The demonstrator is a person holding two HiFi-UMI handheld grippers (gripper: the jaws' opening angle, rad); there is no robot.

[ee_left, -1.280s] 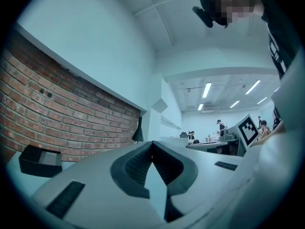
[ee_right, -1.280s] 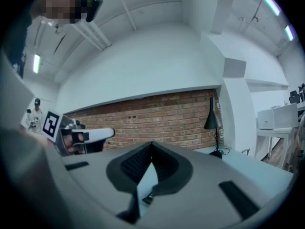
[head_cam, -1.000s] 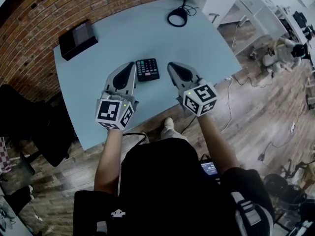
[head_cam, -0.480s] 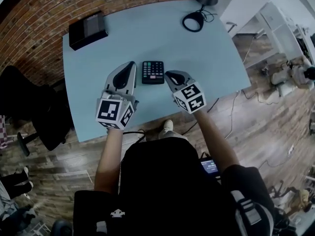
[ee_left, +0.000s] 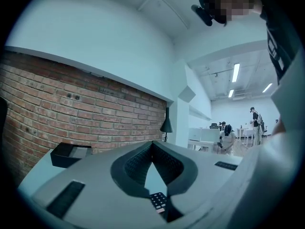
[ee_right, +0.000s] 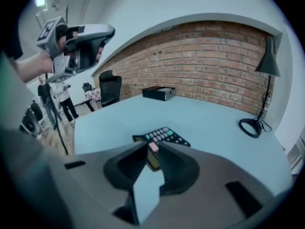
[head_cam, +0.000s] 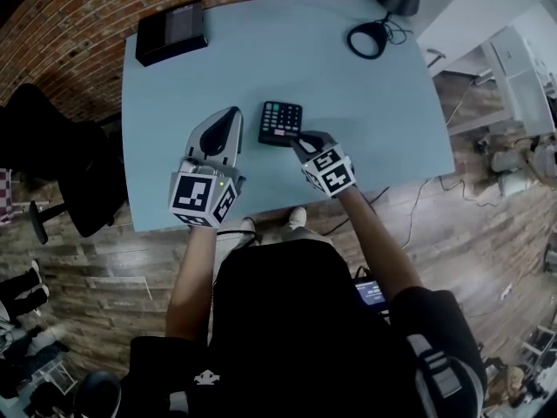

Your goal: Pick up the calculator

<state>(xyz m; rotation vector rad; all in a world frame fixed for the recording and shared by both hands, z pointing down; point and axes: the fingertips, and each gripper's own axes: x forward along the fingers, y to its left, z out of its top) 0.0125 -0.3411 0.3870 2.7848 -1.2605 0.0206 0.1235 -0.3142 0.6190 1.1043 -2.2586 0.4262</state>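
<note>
Black plastic, the flat calculator [head_cam: 280, 123] lay on the pale blue table [head_cam: 348, 94], its near edge pinched between the right gripper [head_cam: 301, 138] jaws for lifting, while the left gripper [head_cam: 233, 113] hovered closed and empty.

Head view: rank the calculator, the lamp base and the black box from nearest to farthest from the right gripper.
1. calculator: at the tips of the right gripper, its near edge between the jaws.
2. lamp base: at the far right corner of the table.
3. black box: at the far left corner, diagonally across from that gripper.
</note>
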